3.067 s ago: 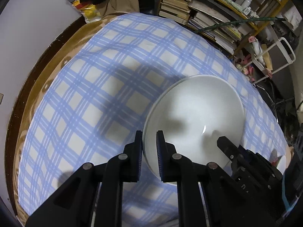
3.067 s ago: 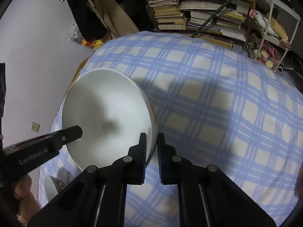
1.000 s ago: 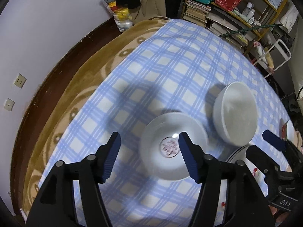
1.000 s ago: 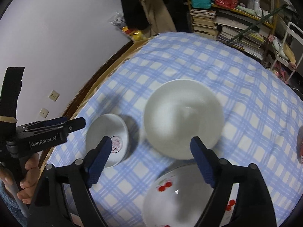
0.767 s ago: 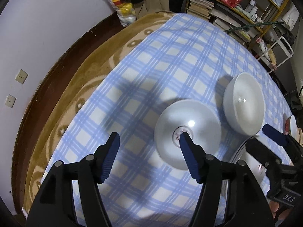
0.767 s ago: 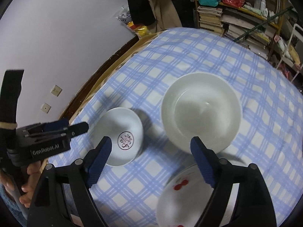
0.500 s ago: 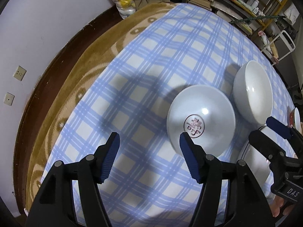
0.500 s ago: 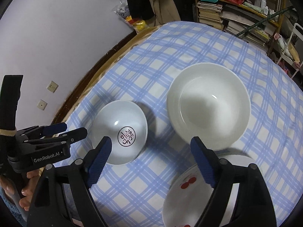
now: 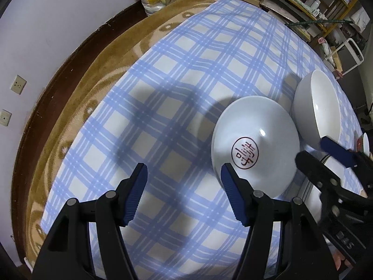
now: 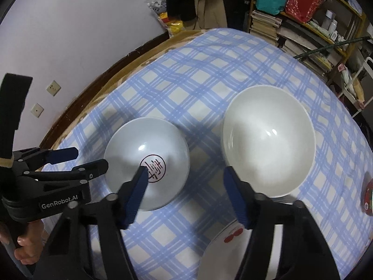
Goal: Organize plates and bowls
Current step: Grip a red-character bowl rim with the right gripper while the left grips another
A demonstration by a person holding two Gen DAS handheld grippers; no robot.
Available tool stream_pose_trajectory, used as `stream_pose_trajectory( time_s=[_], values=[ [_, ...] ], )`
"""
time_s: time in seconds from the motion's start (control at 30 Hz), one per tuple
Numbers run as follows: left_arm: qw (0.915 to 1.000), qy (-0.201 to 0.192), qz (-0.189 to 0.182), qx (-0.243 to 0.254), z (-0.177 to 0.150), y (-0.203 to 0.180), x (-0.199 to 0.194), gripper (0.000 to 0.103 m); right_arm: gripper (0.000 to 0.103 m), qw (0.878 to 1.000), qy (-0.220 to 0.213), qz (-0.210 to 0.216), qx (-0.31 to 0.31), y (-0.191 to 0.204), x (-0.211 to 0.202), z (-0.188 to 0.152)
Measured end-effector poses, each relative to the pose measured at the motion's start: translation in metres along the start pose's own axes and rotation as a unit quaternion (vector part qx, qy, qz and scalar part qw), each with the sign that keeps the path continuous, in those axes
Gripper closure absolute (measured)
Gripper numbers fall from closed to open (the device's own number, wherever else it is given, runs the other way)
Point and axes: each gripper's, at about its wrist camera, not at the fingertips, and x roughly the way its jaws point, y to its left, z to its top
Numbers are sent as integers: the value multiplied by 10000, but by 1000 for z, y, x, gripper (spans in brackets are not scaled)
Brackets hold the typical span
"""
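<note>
Bench: round, under a blue-and-white checked cloth with a tan blanket showing at its wall-side edge; carries all the crockery.

Plate with red cherry print: largest piece; lies at the near edge of the bench, partly hidden behind the right tongs; only part of its rim and print can be read.

Large white bowl: plain, upright, empty; stands toward the right side of the bench, just beyond the cherry plate; whether their rims touch cannot be told.

Small pale bowl: upright, a red round seal mark printed in its bottom; stands toward the near left edge, beside the large bowl and apart from it, with cloth showing between.

Red-patterned dish: a sliver only, at the far right edge of the view; kind uncertain.

Left tongs: spread wide, holding nothing; hover above the cloth with the small bowl just past the right finger.

Right tongs: spread wide, holding nothing; hover above the gap between the two bowls.

State of the task, as judged: both bowls are set down side by side on the cloth and released; nothing is nested or stacked; grouping bowls with bowls and plates with plates appears to remain.
</note>
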Motion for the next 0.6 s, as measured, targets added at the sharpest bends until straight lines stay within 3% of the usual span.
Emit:
stream_pose_trajectory(
  time_s=[0.2, 0.23, 0.27, 0.47, 0.6],
  values=[
    [9999, -80, -78, 82, 2, -1, 6, 40, 67, 9997, 180, 116, 80, -1, 18, 2],
    [9999, -48, -76, 117, 3, -2, 8, 42, 69, 9996, 218, 135, 98, -1, 21, 2],
    [9998, -9, -67, 159, 4, -3, 11, 50, 73, 9994, 281, 180, 128, -1, 24, 3],
    [9992, -3, -284, 280, 6, -8, 20, 72, 75, 9986, 425, 312, 61, 5, 38, 6],
    [9986, 201, -486, -44, 12, -3, 34, 78, 80, 9969, 641, 387, 253, 1, 54, 9]
  ],
)
